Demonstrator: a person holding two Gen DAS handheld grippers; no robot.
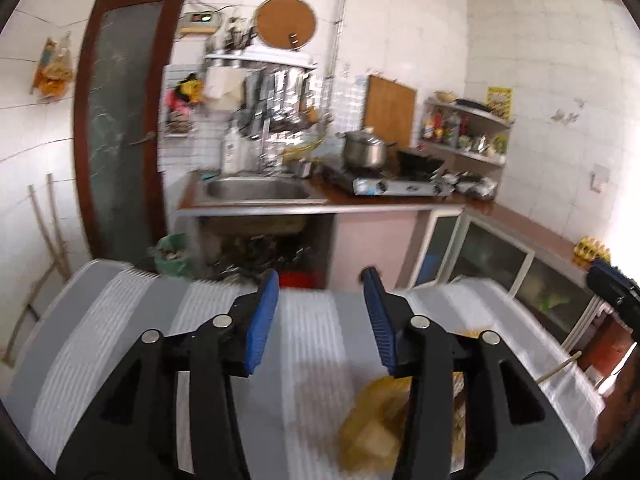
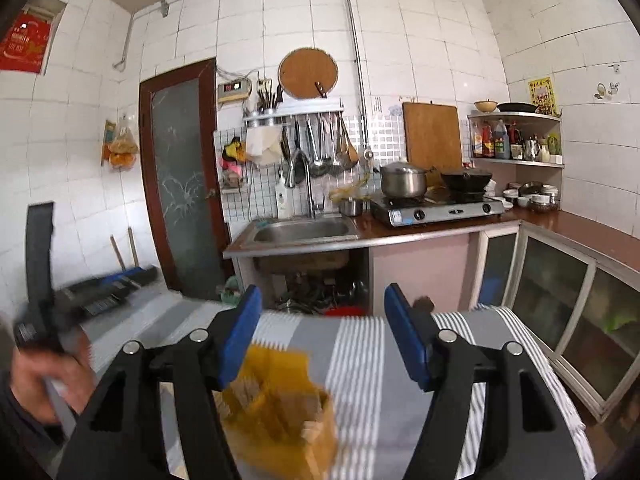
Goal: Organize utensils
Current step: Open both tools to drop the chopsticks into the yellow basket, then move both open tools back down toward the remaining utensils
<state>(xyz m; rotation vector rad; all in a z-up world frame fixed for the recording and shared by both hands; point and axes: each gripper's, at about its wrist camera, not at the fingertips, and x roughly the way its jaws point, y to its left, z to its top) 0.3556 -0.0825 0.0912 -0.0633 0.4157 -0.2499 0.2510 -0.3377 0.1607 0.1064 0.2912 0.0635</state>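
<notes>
**Both grippers open above the striped table, yellow bag below them**

The left gripper [image 1: 320, 304] stands over a table with a grey and white striped cloth [image 1: 120, 320]. Its blue pads [image 1: 262, 320] are apart and nothing is between them. The right gripper [image 2: 322, 320] is over the same cloth [image 2: 360, 360], its pads [image 2: 240, 336] spread wider, and it also holds nothing.

A yellow bag [image 2: 280, 408] lies on the cloth, towards the near edge of the table. In the right wrist view it is below the left finger of the right gripper; in the left wrist view the bag [image 1: 376, 420] shows partly behind the right finger of the left gripper. The bag is blurred, so I cannot tell what is inside it.

At the left edge of the right wrist view a hand [image 2: 44, 376] holds the other gripper. Behind the table are a sink [image 2: 304, 232] and a stove [image 2: 436, 206] on the worktop.
</notes>
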